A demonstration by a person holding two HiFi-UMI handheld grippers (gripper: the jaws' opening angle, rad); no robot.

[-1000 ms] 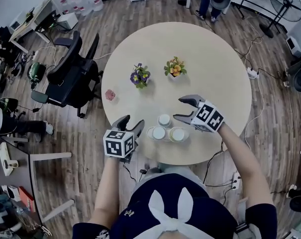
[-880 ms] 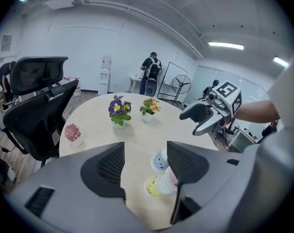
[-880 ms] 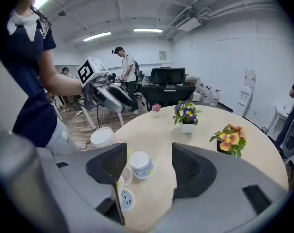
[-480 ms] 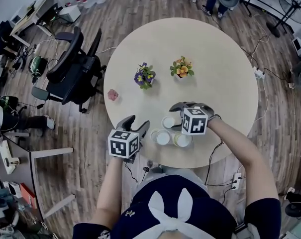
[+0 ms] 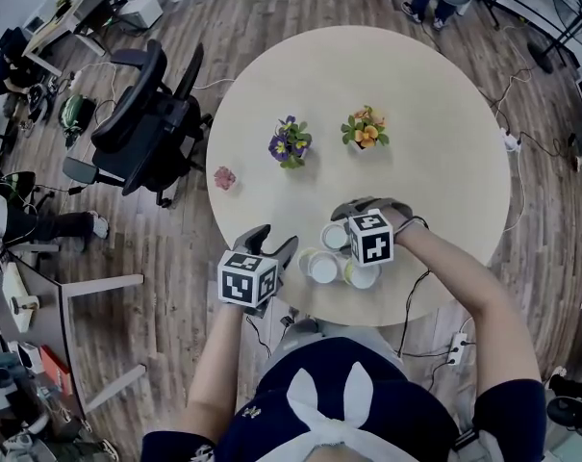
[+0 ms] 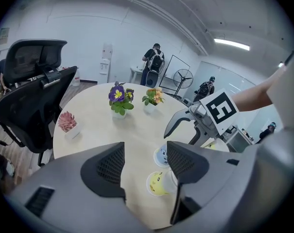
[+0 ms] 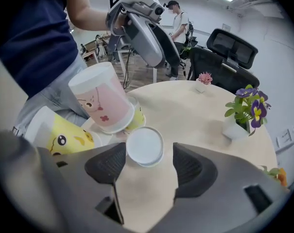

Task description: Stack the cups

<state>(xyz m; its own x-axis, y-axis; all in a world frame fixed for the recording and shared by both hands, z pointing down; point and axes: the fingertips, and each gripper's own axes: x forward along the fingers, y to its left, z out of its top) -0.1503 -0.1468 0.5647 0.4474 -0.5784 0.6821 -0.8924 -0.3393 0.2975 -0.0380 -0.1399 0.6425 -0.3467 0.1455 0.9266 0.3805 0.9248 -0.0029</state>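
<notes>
Beige tabletop, cups at near edge, right tongs just widening around untouched cup, left tongs released.

No words or numbers can be read anywhere. The left marker cube and the right marker cube carry only black-and-white square patterns. The pink cup and the yellow cup bear cartoon faces, no lettering. A wall sheet and a shirt emblem are too small to read.
</notes>
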